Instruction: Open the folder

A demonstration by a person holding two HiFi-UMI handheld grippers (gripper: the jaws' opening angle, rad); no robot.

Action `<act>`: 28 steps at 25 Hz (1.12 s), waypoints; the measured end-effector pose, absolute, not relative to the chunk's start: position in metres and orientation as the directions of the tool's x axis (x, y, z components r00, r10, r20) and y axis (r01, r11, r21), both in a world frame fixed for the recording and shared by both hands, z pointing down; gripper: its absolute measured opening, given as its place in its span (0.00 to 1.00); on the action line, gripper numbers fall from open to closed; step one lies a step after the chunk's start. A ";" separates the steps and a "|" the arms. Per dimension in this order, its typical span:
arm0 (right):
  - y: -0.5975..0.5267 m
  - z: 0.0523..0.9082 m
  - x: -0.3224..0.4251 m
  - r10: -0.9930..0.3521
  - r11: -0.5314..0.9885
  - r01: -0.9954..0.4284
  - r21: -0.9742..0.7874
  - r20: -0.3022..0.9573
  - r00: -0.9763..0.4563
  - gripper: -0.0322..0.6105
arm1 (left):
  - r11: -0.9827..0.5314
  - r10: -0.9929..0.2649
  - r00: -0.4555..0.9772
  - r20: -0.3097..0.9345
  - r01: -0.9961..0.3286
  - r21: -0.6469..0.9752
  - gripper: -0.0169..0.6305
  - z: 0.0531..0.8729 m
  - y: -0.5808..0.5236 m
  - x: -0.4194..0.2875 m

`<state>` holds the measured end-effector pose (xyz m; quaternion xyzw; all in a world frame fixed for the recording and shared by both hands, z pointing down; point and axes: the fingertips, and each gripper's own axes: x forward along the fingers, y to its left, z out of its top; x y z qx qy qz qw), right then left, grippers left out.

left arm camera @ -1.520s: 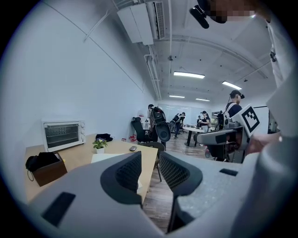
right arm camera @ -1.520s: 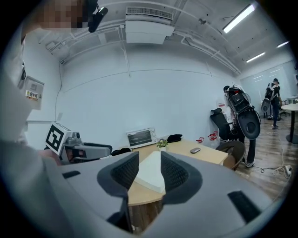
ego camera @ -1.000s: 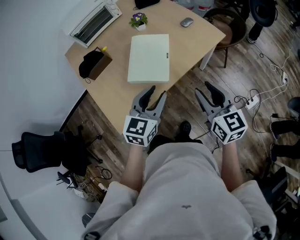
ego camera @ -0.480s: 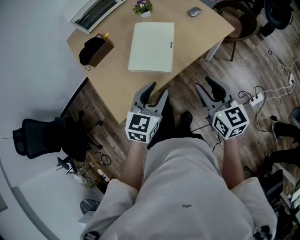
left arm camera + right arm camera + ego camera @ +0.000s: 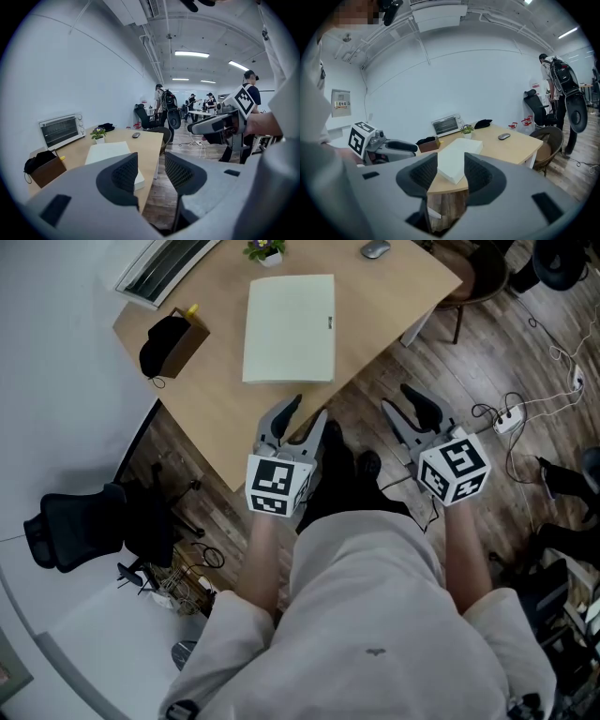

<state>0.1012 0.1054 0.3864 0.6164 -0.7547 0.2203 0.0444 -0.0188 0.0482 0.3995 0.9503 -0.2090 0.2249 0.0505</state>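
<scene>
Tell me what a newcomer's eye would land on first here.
The closed white folder lies flat and untouched in the middle of the wooden table. Nearer the person, the left claw sits by the table's near edge and the right claw is over the floor, both short of the folder. Both are open and empty, and the left claw's jaws have just been opening.

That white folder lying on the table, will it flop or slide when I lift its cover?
The folder looks thick and box-like, so it is probably stiff, its cover hinging like a board. It lies flat on the smooth table, so it may slide when nudged. Rolling or tipping seems unlikely.
</scene>
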 end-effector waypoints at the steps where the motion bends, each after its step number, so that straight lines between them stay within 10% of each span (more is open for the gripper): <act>1: 0.102 0.388 0.102 -0.908 0.143 -0.950 -0.276 0.345 -0.237 0.31 | -0.911 -0.366 0.811 0.455 -0.413 0.003 0.28 0.403 0.045 -0.017; 28: 0.013 0.429 0.104 -0.861 0.037 -0.945 -0.325 0.469 -0.195 0.30 | -0.977 -0.059 0.741 0.669 0.094 -0.191 0.37 0.511 -0.005 0.025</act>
